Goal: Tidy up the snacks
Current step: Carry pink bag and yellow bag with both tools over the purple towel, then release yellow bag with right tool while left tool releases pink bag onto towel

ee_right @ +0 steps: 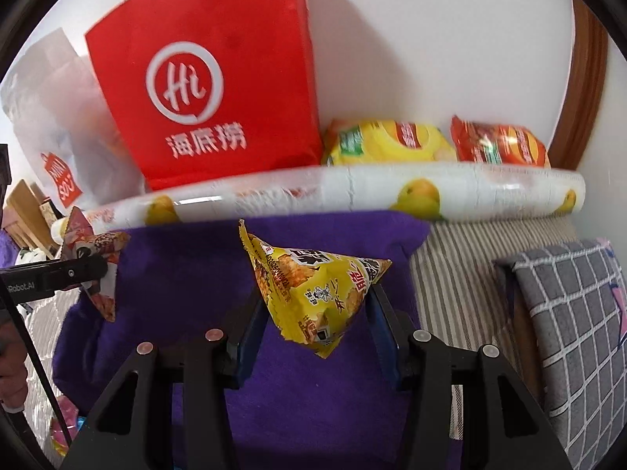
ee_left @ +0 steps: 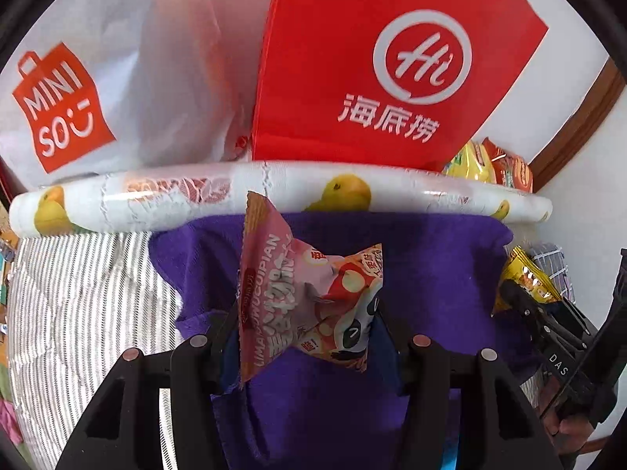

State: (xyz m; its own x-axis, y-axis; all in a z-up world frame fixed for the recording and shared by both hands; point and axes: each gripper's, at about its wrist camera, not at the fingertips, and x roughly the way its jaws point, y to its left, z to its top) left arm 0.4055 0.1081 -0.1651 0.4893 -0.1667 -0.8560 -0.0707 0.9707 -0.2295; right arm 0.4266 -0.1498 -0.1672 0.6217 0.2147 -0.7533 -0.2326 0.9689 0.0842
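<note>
Left tongs (ee_left: 307,323) pinching pink snack packet (ee_left: 309,301), right tongs (ee_right: 313,313) pinching yellow snack packet (ee_right: 313,297); purple cloth (ee_right: 188,274) directly beneath both.

White wall (ee_right: 431,39) with brown wooden trim (ee_right: 586,78); striped bedding (ee_left: 78,293) under purple cloth (ee_right: 333,391); checked pillow (ee_right: 568,333).

A red paper bag (ee_left: 364,58) and a white plastic shopping bag (ee_left: 129,78) stand against the wall behind a fruit-printed rolled edge (ee_left: 274,192), with purple cloth (ee_right: 313,391), striped bedding (ee_left: 86,305) and a grey checked pillow (ee_right: 568,333) below
</note>
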